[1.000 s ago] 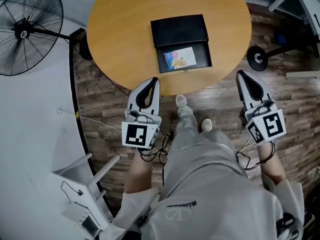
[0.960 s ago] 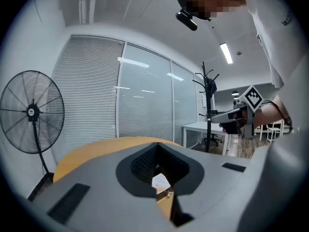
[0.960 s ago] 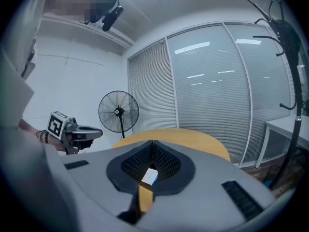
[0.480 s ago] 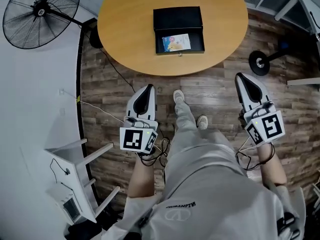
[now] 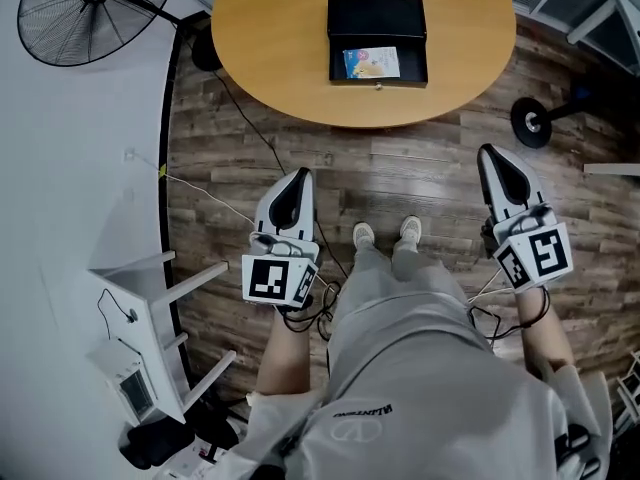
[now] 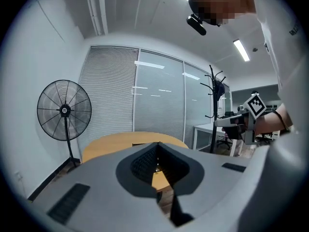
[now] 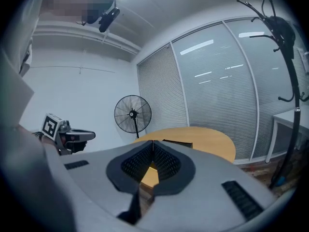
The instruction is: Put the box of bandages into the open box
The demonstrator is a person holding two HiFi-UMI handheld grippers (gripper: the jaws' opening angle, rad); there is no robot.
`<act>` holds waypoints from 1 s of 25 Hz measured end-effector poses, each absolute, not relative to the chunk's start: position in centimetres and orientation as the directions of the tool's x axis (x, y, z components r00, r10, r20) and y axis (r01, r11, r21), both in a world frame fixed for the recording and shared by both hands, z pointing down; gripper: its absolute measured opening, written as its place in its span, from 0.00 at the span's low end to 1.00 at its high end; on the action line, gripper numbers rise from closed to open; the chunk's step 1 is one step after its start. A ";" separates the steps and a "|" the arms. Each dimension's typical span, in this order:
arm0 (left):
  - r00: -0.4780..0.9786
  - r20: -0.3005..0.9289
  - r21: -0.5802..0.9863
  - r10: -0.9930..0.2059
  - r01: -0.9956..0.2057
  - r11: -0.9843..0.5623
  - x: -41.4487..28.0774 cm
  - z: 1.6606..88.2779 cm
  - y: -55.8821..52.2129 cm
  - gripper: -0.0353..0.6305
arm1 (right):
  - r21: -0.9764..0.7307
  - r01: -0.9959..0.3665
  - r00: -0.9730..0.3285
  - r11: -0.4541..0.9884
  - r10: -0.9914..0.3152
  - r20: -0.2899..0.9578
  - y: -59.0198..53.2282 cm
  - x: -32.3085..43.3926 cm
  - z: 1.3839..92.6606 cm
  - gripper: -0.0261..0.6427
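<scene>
The black open box (image 5: 378,26) lies on the round wooden table (image 5: 270,28) far ahead, lid folded back. A colourful box of bandages (image 5: 371,63) rests inside its tray. My left gripper (image 5: 302,174) hangs over the wooden floor, well short of the table, jaws shut and empty. My right gripper (image 5: 487,151) is also over the floor, right of the person's legs, shut with nothing in it. In the left gripper view the shut gripper (image 6: 157,144) points toward the table (image 6: 111,144). In the right gripper view the gripper (image 7: 153,142) faces the table (image 7: 207,137) and the black box (image 7: 177,143).
A black standing fan (image 5: 95,8) is at the far left beside the table. White shelving (image 5: 150,338) stands at the lower left, with a cable (image 5: 215,203) across the floor. A coat stand's round base (image 5: 530,120) sits at the right.
The person has stepped back from the table, so the table and box lie farther off and higher in the head view. Both grippers stayed shut and empty.
</scene>
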State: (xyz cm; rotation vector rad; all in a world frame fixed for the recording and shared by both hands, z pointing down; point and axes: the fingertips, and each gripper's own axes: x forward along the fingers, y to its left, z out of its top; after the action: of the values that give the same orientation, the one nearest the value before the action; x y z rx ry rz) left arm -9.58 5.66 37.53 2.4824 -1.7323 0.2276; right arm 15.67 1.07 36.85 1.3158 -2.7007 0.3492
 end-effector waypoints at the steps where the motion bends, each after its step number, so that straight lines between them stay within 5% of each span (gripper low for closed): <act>1: 0.340 0.183 0.000 -0.922 -0.938 -0.346 -9.8 37.6 6.0 0.06 | -0.157 -0.788 -0.616 0.595 -0.761 0.205 1.3 15.3 37.0 0.07; 18: 0.483 0.094 0.017 -0.871 -0.875 -0.483 -15.6 35.9 16.0 0.06 | -0.085 -0.878 -0.478 0.470 -0.862 0.171 13.5 9.8 34.3 0.07; 25: 0.422 0.077 0.053 -0.904 -0.907 -0.419 -18.0 36.3 17.9 0.06 | -0.069 -0.919 -0.395 0.388 -0.905 0.160 16.5 11.6 33.9 0.07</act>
State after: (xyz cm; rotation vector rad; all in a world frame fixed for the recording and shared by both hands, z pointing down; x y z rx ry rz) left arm -17.99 17.91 36.27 2.5751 -1.6438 0.0554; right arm 11.59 16.54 33.91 1.6713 -2.5363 0.2228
